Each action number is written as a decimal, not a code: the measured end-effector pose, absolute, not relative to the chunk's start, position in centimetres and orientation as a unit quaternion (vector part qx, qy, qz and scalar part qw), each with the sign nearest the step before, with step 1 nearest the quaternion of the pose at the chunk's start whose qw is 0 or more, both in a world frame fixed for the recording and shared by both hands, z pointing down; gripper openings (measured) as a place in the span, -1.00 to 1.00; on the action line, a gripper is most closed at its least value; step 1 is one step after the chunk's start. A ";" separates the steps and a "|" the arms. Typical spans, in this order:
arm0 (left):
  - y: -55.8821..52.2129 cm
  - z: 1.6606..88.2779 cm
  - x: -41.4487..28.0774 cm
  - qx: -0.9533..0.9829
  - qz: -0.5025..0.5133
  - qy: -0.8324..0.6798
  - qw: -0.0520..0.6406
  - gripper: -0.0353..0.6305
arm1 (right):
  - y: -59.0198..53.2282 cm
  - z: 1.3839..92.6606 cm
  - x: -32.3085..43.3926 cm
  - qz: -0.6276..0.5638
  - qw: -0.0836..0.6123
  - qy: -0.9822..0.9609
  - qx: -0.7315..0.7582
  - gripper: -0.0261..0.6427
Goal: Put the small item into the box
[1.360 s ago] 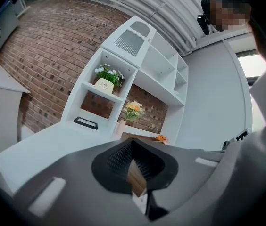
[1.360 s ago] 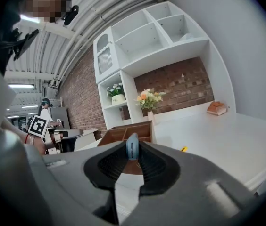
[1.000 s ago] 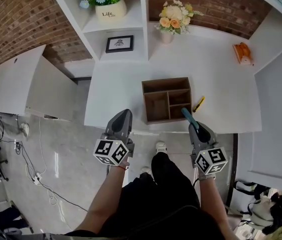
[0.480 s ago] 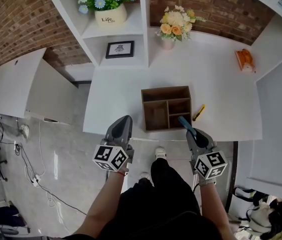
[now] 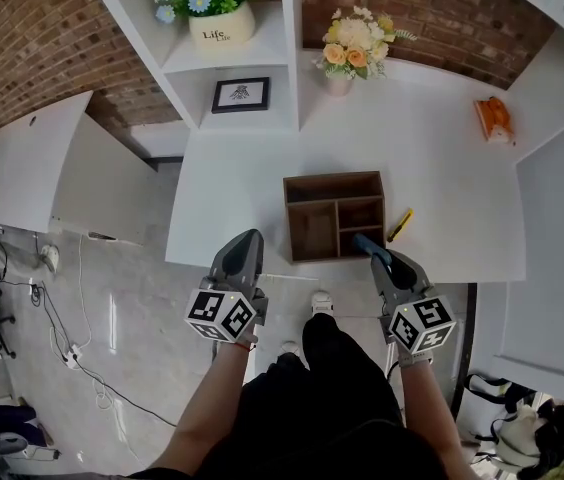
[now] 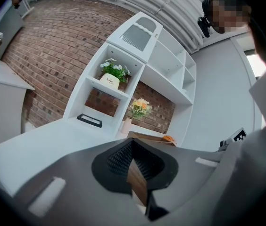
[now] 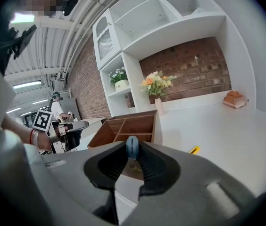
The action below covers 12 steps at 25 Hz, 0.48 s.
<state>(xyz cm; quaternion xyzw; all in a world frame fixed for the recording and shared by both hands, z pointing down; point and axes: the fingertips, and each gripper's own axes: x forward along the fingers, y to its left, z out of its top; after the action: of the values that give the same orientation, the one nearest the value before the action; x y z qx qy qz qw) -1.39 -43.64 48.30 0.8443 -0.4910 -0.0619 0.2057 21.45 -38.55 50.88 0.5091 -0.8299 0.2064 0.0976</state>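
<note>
A brown wooden box (image 5: 334, 215) with open compartments stands near the front edge of the white table (image 5: 442, 168). My right gripper (image 5: 374, 254) is shut on a small blue item (image 5: 364, 240), which sticks out toward the box's front right corner. In the right gripper view the blue item (image 7: 132, 146) is pinched between the jaws, with the box (image 7: 128, 126) just beyond it. My left gripper (image 5: 252, 238) hangs at the table's front edge, left of the box, shut and holding nothing. In the left gripper view its pads (image 6: 121, 157) meet at the tip.
A yellow item (image 5: 399, 225) lies on the table just right of the box. A flower vase (image 5: 347, 43) and an orange object (image 5: 492, 116) stand at the back. A white shelf unit holds a picture frame (image 5: 239, 94) and a flower pot (image 5: 210, 13).
My right gripper has shifted left and forward, bringing the blue item's tip to the box's front right corner. The left gripper has hardly moved.
</note>
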 end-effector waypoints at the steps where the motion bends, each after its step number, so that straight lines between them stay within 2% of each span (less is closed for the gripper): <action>1: -43.7 48.4 -1.4 0.844 -0.062 -0.492 0.206 -0.89 | -38.7 50.9 21.4 0.206 0.098 -0.830 0.510 -0.73; 12: -44.1 48.8 -1.5 0.840 -0.064 -0.495 0.211 -0.89 | -39.5 51.2 21.0 0.206 0.115 -0.830 0.505 -0.73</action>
<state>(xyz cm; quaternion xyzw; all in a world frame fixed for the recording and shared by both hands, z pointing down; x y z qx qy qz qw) -1.47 -44.07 48.78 0.8403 -0.4954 -0.0641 0.2106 20.98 -39.46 51.16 0.5055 -0.8301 0.2055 0.1151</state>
